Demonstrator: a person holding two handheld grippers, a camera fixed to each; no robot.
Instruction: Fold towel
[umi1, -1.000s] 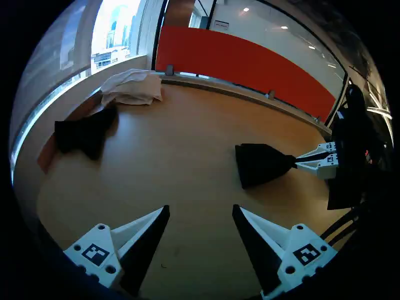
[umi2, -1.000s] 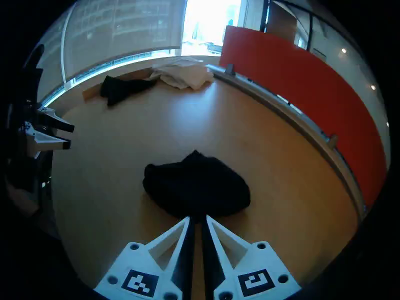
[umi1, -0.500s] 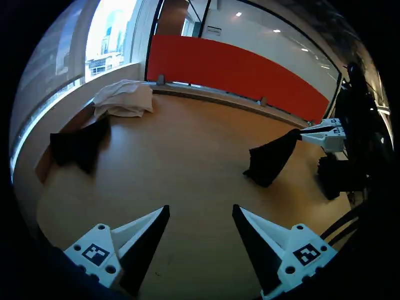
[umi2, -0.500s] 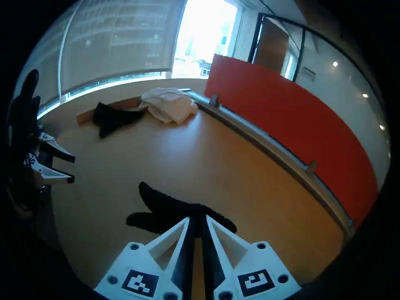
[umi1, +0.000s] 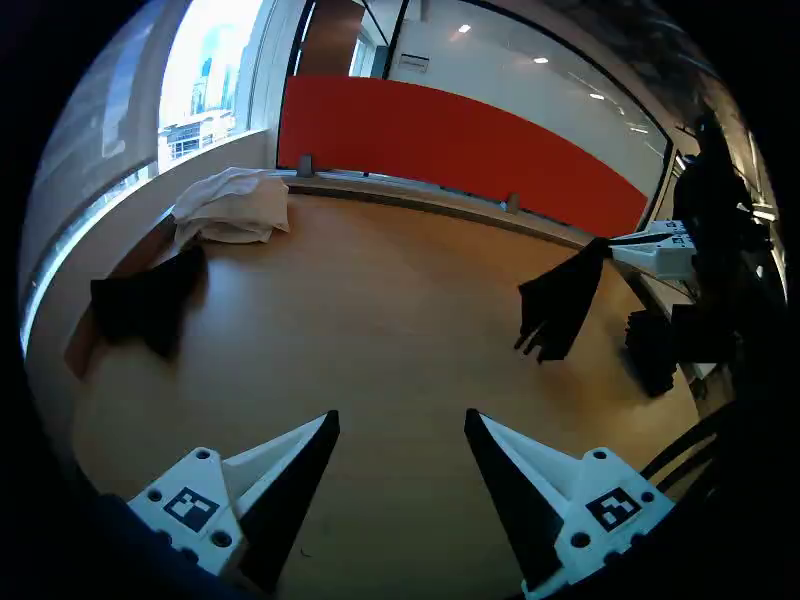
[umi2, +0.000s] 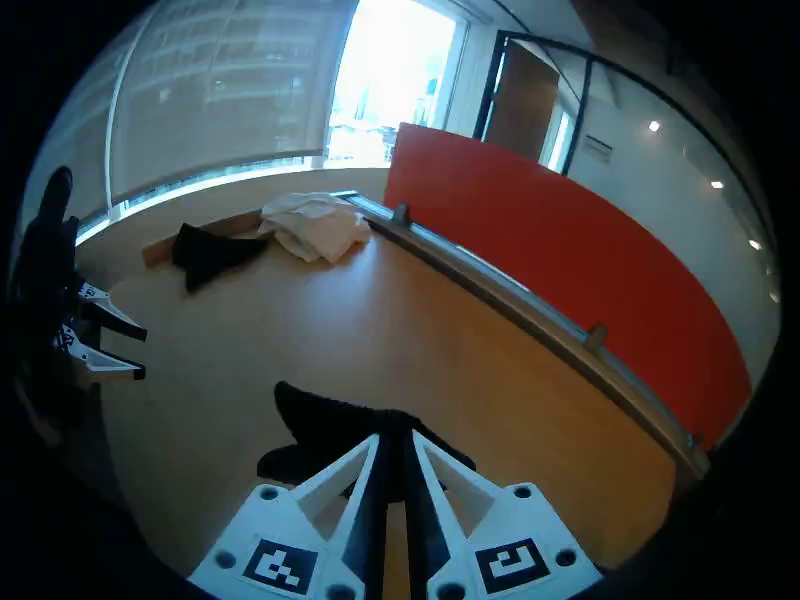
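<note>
While the wooden table (umi1: 380, 290) is stretching out below us, we are seeing the black towel (umi1: 556, 300) dangling over it (bottom edge touching or not, cannot tell), the right gripper (umi2: 394, 440) pinching its top, the left gripper (umi1: 400, 415) spread apart.

Towel (umi2: 320, 425): plain black. Tabletop (umi1: 380, 300): warm light-brown wood. Far cloth (umi1: 228, 195): white; second cloth (umi1: 140, 300): black. Partition (umi1: 450, 135): red. Left tongs (umi1: 400, 420), right tongs (umi2: 392, 438): white bodies, black fingers (umi1: 290, 480), black-and-white square markers
</note>
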